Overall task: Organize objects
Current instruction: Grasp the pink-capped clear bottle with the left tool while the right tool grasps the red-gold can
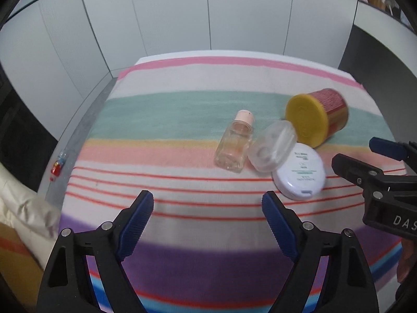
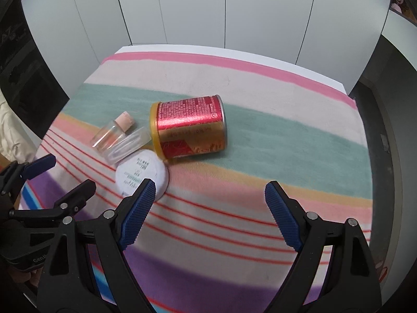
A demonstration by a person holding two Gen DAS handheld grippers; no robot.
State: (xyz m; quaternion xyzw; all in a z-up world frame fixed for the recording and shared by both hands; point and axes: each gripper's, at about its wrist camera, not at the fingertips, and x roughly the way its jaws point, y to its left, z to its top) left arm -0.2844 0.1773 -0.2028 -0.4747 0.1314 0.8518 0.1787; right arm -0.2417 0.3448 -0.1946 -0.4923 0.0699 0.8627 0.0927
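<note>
Though ribbed, red tin (image 2: 189,127) (cylindrical)

Black hand-held gripper (image 1: 207,212) — blue ridged pads, silver screws

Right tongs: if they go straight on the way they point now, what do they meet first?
Probably the striped cloth itself: the open right tongs point at bare fabric. The red-and-gold can lying on its side sits beyond, slightly left; depth is hard to judge.
</note>
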